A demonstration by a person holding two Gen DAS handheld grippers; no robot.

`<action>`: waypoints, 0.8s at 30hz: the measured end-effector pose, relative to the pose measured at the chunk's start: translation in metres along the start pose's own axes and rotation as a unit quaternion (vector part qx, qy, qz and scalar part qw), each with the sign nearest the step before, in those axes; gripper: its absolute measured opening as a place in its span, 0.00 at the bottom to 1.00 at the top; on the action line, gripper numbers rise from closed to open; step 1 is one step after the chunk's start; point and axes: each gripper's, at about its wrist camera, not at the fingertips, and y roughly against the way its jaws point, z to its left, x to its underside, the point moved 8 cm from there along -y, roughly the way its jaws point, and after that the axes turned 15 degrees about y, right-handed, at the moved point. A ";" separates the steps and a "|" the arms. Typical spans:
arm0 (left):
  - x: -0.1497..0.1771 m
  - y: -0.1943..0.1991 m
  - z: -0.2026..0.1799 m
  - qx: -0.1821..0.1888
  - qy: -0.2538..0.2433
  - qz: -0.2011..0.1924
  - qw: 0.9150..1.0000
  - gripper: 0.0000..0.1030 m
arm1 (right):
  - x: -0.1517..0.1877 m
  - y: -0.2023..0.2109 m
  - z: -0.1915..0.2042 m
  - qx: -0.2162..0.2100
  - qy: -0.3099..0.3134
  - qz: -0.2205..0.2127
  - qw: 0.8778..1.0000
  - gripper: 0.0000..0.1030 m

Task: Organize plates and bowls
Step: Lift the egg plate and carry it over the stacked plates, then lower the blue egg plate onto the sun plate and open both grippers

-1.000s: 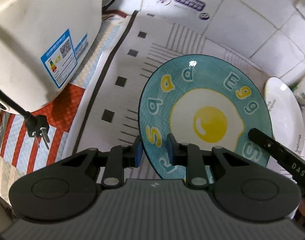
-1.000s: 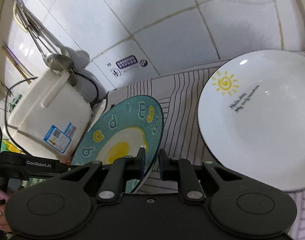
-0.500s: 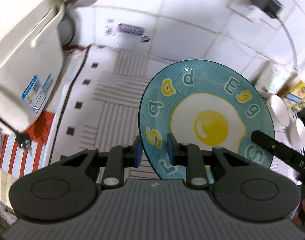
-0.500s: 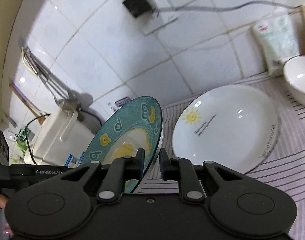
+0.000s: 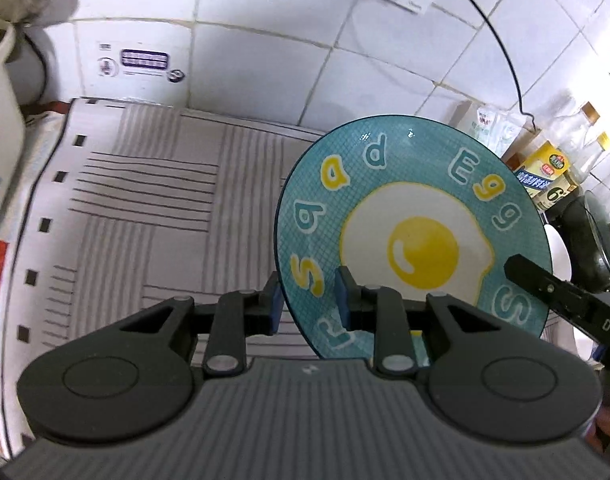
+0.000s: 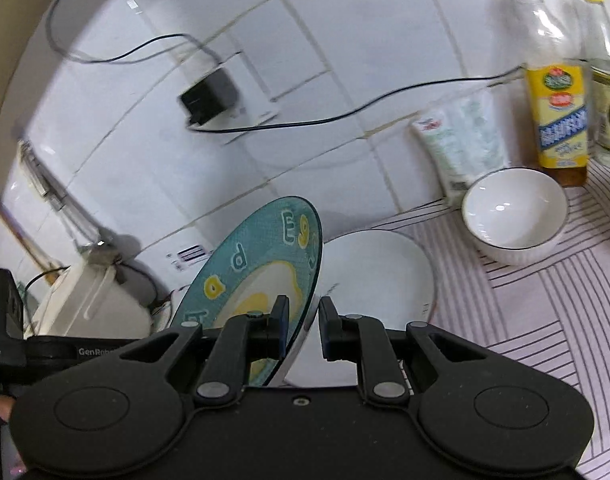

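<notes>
A teal plate with a fried-egg picture (image 5: 413, 236) is held up off the striped mat by both grippers. My left gripper (image 5: 308, 307) is shut on its near left rim. My right gripper (image 6: 303, 326) is shut on the plate's rim (image 6: 265, 276) at the other side, and the plate stands tilted on edge in that view. A white plate (image 6: 377, 280) lies flat on the mat just behind and right of the teal plate. A white bowl (image 6: 513, 216) with a dark rim stands further right on the mat.
A white rice cooker (image 6: 93, 304) stands at the left by the tiled wall. Two bottles (image 6: 557, 92) and a white packet (image 6: 461, 148) stand at the back right. A wall socket with a black adapter (image 6: 211, 96) and a cable is above. A dark pan (image 5: 597, 248) shows at far right.
Both grippers have lifted the teal plate and carried it to the right. The rice cooker has slid out to the left and the bowl and bottles have come into view.
</notes>
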 end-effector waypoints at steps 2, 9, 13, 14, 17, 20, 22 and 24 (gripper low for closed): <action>0.000 -0.010 -0.005 0.000 -0.006 0.006 1.000 0.24 | 0.002 -0.003 -0.008 0.004 -0.006 0.001 1.000 0.19; 0.004 -0.043 -0.013 -0.019 -0.021 0.027 0.999 0.24 | 0.018 -0.018 -0.037 0.015 -0.049 0.032 0.998 0.19; 0.001 -0.058 -0.015 -0.020 -0.042 0.043 0.998 0.24 | 0.023 -0.026 -0.045 0.021 -0.053 0.047 0.997 0.19; -0.001 -0.060 -0.017 -0.023 -0.053 0.045 0.997 0.24 | 0.024 -0.029 -0.047 0.022 -0.054 0.052 0.997 0.19; -0.005 -0.067 -0.020 -0.032 -0.069 0.049 0.996 0.24 | 0.025 -0.036 -0.048 0.032 -0.046 0.069 0.996 0.19; -0.007 -0.075 -0.018 -0.039 -0.063 0.061 0.995 0.24 | 0.026 -0.044 -0.050 0.040 -0.045 0.086 0.994 0.19; -0.008 -0.080 -0.014 -0.040 -0.053 0.070 0.995 0.24 | 0.026 -0.048 -0.051 0.045 -0.040 0.094 0.994 0.19; -0.008 -0.083 -0.013 -0.043 -0.051 0.070 0.995 0.24 | 0.027 -0.051 -0.052 0.048 -0.037 0.099 0.993 0.19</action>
